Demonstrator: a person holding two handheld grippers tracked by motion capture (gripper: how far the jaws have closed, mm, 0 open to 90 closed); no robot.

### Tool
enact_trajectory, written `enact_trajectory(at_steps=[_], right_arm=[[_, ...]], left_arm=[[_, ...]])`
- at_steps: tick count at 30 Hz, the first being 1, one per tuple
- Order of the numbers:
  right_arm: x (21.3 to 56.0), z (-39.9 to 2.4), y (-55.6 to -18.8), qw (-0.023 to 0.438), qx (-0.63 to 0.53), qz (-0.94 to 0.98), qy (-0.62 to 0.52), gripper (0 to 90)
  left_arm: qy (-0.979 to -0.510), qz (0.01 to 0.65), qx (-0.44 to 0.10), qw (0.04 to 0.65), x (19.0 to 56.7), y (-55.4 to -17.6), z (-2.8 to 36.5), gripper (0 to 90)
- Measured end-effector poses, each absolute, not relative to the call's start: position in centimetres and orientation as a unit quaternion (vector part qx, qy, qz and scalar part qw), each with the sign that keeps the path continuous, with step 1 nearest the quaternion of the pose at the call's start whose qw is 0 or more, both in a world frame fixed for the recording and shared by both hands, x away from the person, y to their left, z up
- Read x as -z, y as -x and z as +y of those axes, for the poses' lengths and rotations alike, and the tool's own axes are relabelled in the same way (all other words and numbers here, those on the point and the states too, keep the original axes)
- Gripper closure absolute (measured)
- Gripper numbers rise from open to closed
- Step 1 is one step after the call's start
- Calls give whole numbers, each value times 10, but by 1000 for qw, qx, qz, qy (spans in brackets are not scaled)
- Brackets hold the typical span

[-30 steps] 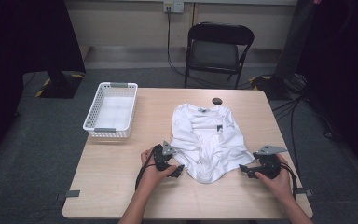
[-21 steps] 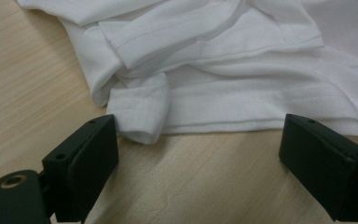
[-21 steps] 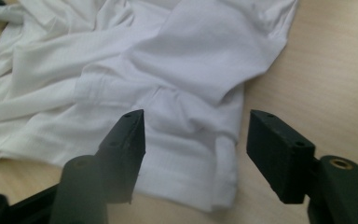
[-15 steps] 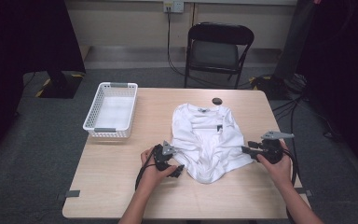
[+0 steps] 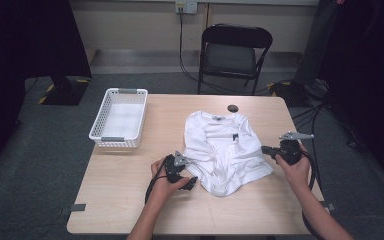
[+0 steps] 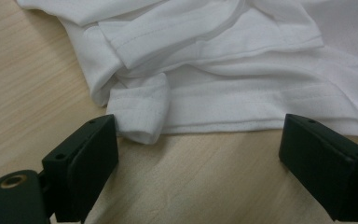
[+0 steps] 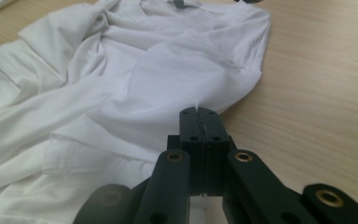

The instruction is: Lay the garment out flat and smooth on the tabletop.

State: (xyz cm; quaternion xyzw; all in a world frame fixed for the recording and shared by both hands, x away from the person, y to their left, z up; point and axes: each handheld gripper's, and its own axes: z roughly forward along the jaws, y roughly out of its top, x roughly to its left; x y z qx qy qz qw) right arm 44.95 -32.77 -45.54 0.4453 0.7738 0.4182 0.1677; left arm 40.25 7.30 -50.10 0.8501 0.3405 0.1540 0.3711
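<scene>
The left gripper (image 5: 192, 183) lies low in the person's left hand (image 5: 164, 184), its jaws spread wide. The right gripper (image 5: 265, 149), gripped by the right hand (image 5: 294, 167), has just been closing; its jaws now meet, pinching white cloth.

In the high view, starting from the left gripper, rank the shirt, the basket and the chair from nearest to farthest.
From the left gripper:
1. Shirt, right beside it, toward the table's middle.
2. Basket, at the table's far left.
3. Chair, on the floor beyond the table.

White basket (image 5: 118, 120), black disc (image 5: 233, 108), folding chair (image 5: 235, 52)
</scene>
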Motion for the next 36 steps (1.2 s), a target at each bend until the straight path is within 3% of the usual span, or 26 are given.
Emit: enact_trajectory(at_steps=[11, 20, 32, 36], right_arm=[[446, -357, -456, 156, -408, 759, -483, 891], [472, -361, -454, 151, -401, 759, -491, 706], [498, -361, -447, 120, -418, 748, -502, 639], [497, -354, -450, 134, -402, 764, -487, 792]], left_arm=[[-850, 340, -154, 371, 501, -402, 73, 111], [-850, 341, -154, 371, 501, -402, 73, 111], [-850, 341, -155, 371, 501, -402, 73, 111], [-850, 341, -155, 371, 501, -402, 73, 111]])
